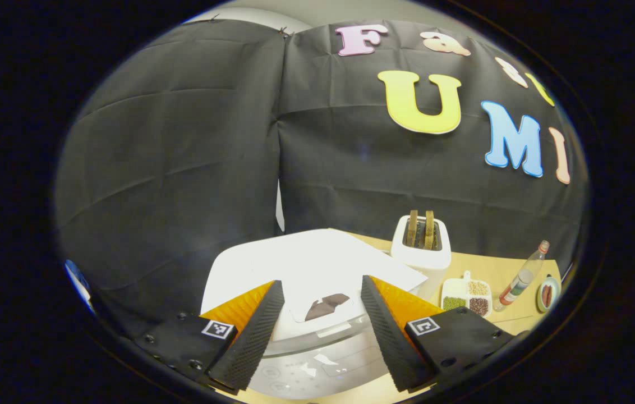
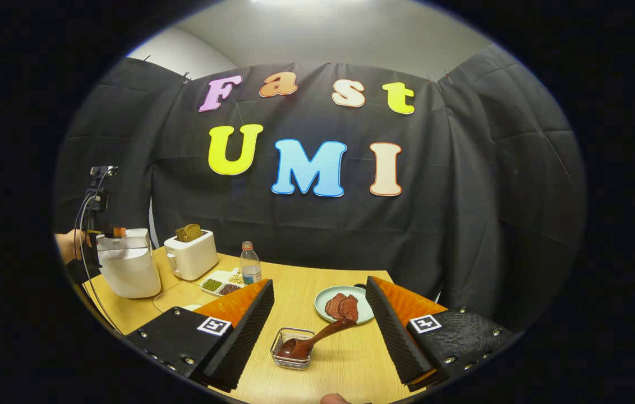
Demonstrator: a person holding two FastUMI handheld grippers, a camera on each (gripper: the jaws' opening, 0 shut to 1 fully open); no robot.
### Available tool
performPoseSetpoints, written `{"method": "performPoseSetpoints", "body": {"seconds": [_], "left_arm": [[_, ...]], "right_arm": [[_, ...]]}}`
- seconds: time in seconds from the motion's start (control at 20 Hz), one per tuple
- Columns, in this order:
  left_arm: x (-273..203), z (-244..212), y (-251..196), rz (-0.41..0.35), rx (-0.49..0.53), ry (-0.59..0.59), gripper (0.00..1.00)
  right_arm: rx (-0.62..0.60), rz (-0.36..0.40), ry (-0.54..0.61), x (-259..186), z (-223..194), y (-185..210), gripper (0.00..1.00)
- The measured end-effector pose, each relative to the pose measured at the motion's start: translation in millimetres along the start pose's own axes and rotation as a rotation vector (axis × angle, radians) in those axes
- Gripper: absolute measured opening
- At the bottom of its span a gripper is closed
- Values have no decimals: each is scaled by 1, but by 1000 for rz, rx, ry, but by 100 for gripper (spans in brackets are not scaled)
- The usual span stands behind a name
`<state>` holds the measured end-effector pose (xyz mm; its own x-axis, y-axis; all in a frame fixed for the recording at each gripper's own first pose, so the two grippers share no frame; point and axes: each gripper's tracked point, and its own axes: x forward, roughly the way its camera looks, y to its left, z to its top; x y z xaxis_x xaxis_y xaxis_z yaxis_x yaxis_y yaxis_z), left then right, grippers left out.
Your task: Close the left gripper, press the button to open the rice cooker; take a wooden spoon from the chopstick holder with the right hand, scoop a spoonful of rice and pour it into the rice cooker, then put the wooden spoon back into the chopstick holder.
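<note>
Wooden table (image 2: 317,286) is carrying everything; cooker (image 2: 128,269) is sitting at its far left edge; toaster (image 2: 191,255) is standing just beside it; divided tray (image 2: 221,283) and bottle (image 2: 249,264) are lying near the toaster; plate (image 2: 343,304) is resting mid-table; wire holder (image 2: 293,348) with spoon (image 2: 317,338) is sitting nearest.

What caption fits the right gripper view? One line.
Open right gripper poised above wooden spoon lying in wire chopstick holder.
</note>
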<state>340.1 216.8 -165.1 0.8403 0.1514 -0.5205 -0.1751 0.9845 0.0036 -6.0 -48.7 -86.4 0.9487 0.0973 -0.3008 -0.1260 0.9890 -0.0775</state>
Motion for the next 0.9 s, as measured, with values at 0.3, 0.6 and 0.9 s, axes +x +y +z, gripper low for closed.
{"method": "performPoseSetpoints", "body": {"seconds": [0.3, 0.6, 0.9], "left_arm": [[8, -20, -3, -1, 22, 29, 97], [8, -33, -4, -2, 28, 55, 97], [11, -30, -4, 2, 29, 0, 98]], "right_arm": [[-1, 0, 8, 5, -4, 4, 100], [-15, 15, 16, 13, -7, 15, 100], [0, 48, 14, 21, -6, 26, 100]]}}
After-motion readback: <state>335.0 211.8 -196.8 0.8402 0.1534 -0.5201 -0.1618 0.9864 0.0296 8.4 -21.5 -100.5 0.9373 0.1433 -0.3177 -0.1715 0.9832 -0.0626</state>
